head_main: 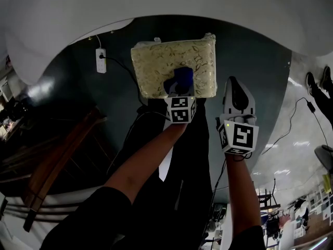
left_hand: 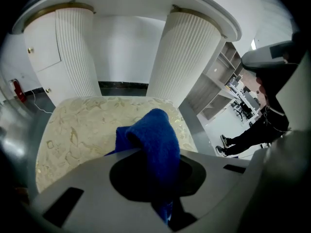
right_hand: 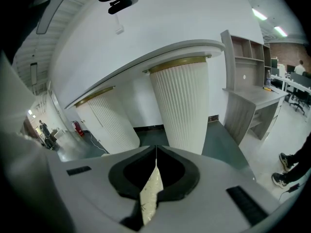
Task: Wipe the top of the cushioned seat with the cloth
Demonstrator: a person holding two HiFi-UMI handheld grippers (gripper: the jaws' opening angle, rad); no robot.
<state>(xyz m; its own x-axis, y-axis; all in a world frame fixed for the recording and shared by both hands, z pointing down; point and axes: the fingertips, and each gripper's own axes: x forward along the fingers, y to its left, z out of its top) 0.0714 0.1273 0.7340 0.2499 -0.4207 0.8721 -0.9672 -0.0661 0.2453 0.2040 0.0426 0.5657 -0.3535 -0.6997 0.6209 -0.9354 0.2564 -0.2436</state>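
The cushioned seat [head_main: 156,66], cream with a leafy pattern, stands on the dark floor at the top middle of the head view. My left gripper [head_main: 179,90] is over its near edge, shut on the blue cloth [head_main: 183,78]. In the left gripper view the cloth [left_hand: 155,140] bulges up from between the jaws, just above the seat top [left_hand: 82,130]. My right gripper [head_main: 234,87] hangs beside the seat's right side, apart from it. Its jaws [right_hand: 156,152] meet in a line with nothing held; a sliver of the cream seat [right_hand: 150,193] shows below them.
Two white fluted columns [left_hand: 187,57] [left_hand: 75,52] rise behind the seat under a round white top [head_main: 156,4]. A power strip with a cable [head_main: 101,60] lies left of the seat. A wooden frame [head_main: 57,160] is at left, a person's legs [left_hand: 248,135] at right.
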